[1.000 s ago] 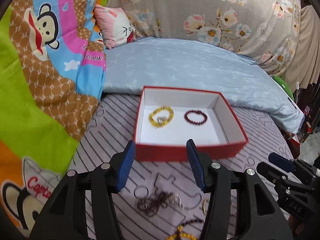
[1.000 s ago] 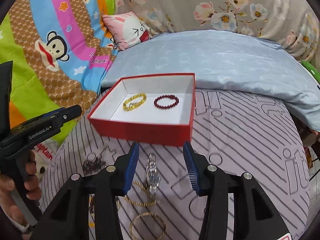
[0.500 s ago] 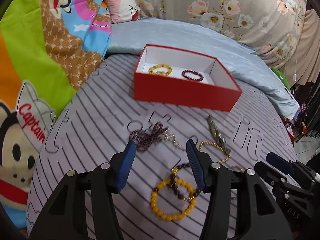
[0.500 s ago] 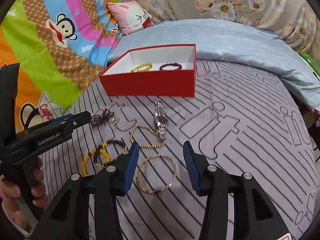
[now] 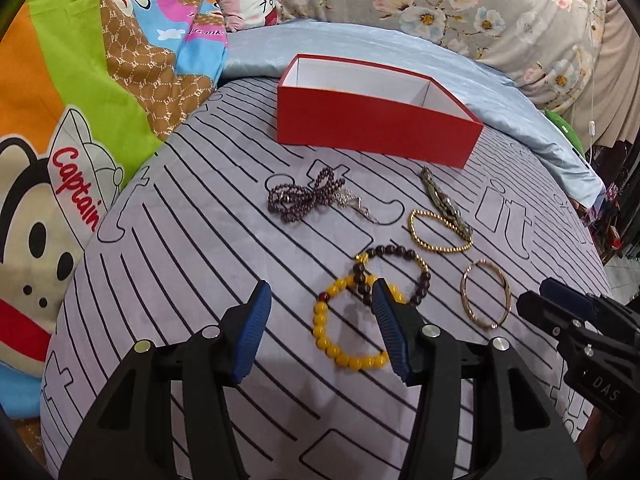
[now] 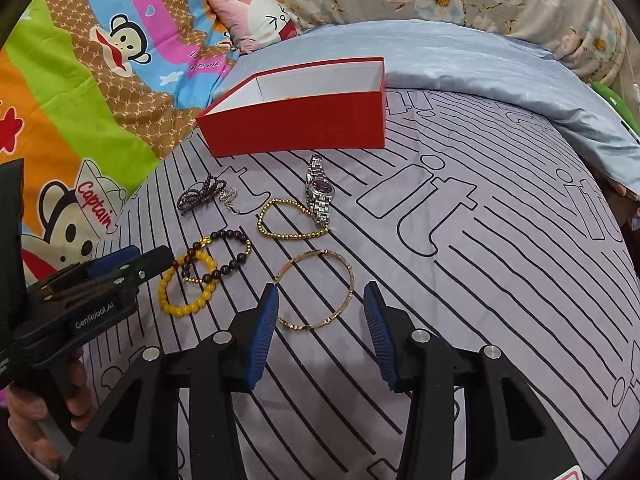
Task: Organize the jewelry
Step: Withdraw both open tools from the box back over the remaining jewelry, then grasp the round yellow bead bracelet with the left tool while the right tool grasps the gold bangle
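Step in hand looks like the pick-up approach: both grippers aimed down at loose jewelry on the striped bedspread (image 5: 192, 264), none of it lifted yet.

L gripper (image 5: 320, 330): jaws spread, nothing between pads. Yellow bead bracelet (image 5: 340, 336) lies just ahead, its right arc hidden behind the right finger, overlapping a dark bead bracelet (image 5: 396, 272). Touching or just above? Can't tell.

R gripper (image 6: 320, 334): jaws have just been closing a bit, but not clamped on anything. Thin gold bangle (image 6: 316, 290) lies partly between the fingers, flat on the cloth, pads clear of it.

Other pcs farther up: purple bead strand (image 5: 304, 198), gold bead chain (image 6: 286, 220), silver watch (image 6: 320, 196) touching that chain. Red box (image 5: 376, 124) sits beyond them near the blue duvet (image 6: 460, 64); its floor is hidden from both views.

Next, prob: R drops lower so pads straddle 1 side of the bangle rim, then pinches; thin and flat, so easy to slip. L needs to take the yellow bracelet w/o dragging the dark 1 along.
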The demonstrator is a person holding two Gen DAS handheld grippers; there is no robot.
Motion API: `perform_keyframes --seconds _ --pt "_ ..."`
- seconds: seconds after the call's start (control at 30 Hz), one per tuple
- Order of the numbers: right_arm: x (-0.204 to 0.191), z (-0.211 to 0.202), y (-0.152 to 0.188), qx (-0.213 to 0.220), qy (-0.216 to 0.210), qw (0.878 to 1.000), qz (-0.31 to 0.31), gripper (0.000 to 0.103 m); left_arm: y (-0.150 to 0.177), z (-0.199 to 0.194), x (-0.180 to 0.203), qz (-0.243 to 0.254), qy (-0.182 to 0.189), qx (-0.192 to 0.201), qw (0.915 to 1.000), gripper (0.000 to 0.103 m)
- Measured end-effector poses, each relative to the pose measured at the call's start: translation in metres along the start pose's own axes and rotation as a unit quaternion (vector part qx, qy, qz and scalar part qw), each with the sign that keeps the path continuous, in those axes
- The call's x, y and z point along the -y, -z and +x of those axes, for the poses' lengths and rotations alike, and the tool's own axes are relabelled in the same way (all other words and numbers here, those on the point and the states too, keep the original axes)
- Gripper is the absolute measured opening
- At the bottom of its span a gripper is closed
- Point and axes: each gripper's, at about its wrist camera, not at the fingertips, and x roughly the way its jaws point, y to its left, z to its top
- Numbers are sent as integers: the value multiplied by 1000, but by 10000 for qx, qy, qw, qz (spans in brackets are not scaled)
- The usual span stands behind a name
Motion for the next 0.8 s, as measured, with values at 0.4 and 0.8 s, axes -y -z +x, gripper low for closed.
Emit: perform_keyframes --seconds 0.4,0.8 --pt "5 11 2 -95 51 9999 63 34 14 10 3 54 -131 -162 9998 43" --pt "11 33 -3 -214 170 9996 74 24 17 14 7 216 -299 -47 9993 29"
